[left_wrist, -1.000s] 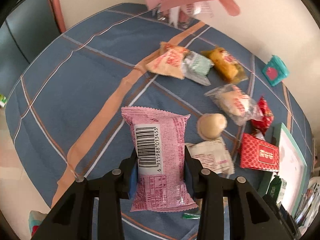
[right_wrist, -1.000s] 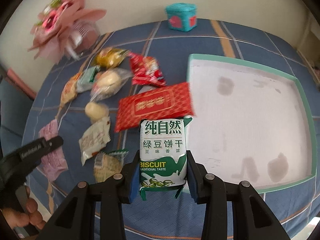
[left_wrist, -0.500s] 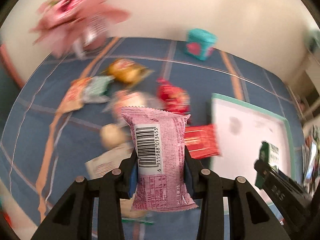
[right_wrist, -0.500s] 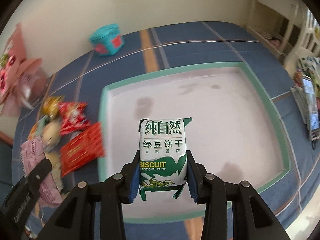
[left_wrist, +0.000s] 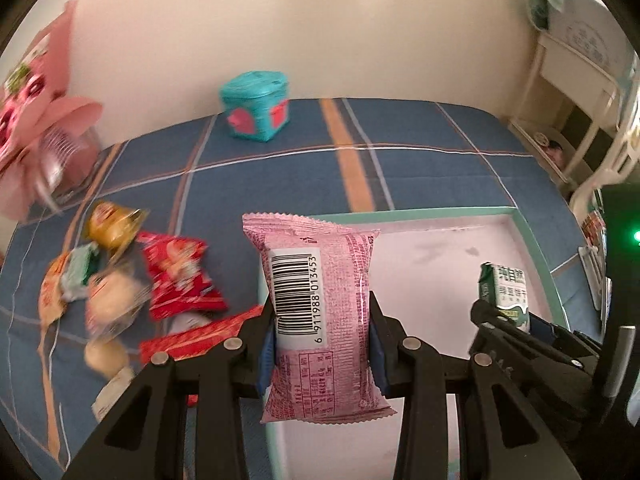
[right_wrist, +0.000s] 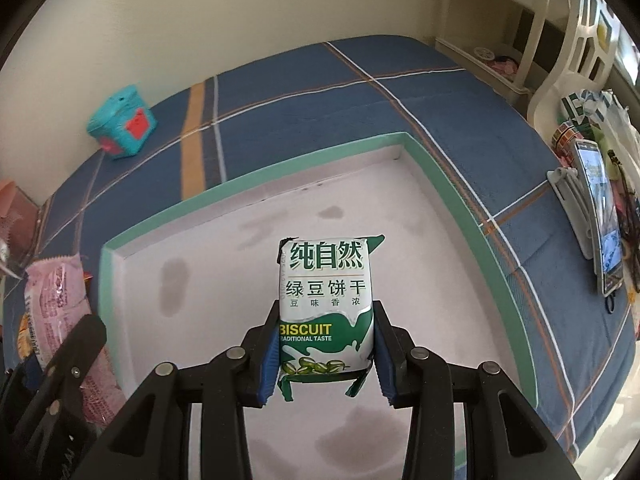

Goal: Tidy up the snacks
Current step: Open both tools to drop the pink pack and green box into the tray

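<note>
Your right gripper (right_wrist: 326,354) pinches the light, crushable biscuit pack (right_wrist: 326,300) low; left gripper (left_wrist: 322,344) clamps the pink packet (left_wrist: 318,312) mid-body at nine o'clock.

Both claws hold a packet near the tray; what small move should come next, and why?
Probably lower the right claw and release: its green biscuit packet already hangs over the tray, whose floor shows no snacks. The left claw with the pink packet is only at the tray's edge.

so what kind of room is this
Probably a bedroom at home: the snacks lie on a blue plaid bedsheet against a plain wall, with a white shelf unit alongside and a phone nearby.
</note>
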### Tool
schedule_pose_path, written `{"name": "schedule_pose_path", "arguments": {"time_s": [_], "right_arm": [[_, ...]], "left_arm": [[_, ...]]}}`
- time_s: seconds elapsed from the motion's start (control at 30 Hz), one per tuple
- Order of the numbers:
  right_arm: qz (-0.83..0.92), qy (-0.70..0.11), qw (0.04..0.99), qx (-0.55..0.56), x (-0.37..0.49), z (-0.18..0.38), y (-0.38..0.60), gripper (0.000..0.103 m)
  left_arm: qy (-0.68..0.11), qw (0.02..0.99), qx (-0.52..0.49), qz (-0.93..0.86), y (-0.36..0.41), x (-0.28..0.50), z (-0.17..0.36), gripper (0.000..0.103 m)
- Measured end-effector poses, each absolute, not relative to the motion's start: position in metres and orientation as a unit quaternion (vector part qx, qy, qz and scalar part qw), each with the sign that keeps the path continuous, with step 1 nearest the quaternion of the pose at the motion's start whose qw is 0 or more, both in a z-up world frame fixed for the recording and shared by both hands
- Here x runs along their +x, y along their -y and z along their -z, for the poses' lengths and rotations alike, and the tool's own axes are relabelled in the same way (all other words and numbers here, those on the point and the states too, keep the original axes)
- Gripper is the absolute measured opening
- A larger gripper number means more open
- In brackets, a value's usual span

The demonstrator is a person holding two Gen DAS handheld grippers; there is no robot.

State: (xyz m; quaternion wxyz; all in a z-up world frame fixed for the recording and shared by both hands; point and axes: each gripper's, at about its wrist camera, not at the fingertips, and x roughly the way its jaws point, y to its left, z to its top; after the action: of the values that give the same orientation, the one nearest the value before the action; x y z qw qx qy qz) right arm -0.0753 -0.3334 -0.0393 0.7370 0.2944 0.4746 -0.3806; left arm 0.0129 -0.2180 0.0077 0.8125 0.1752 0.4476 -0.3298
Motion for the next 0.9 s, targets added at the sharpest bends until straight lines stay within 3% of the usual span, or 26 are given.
{"name": "schedule_pose_path", "arguments": {"time_s": [0.27,0.4,0.77,0.8,0.83,0.9], "right_arm": [[0.385,-0.480,0.732,0.294,-0.068,0.051,0.346,0.043],[0.382,-0.479,0.733,0.296,-0.066,0.049,0.344,0.044],[0.369,-0.480,0.746,0.276,-0.073,0.024,0.321,0.069],[0.366,-0.483,0.747,0.275,-0.074,0.023,0.317,0.070],[0.363,-0.485,0.747,0.273,-0.074,0.024,0.314,0.073],[0.358,-0.490,0.748,0.269,-0.075,0.025,0.306,0.077]], "left_arm": [[-0.458,0.801,0.183,0.340,0.238,0.018,0.012,0.042],[-0.459,0.801,0.185,0.337,0.237,0.019,0.009,0.054],[-0.493,0.805,0.182,0.275,0.201,0.032,-0.023,0.058],[-0.495,0.807,0.178,0.268,0.194,0.034,-0.025,0.061],[-0.499,0.808,0.173,0.262,0.186,0.037,-0.026,0.071],[-0.505,0.811,0.160,0.250,0.172,0.041,-0.027,0.076]]}}
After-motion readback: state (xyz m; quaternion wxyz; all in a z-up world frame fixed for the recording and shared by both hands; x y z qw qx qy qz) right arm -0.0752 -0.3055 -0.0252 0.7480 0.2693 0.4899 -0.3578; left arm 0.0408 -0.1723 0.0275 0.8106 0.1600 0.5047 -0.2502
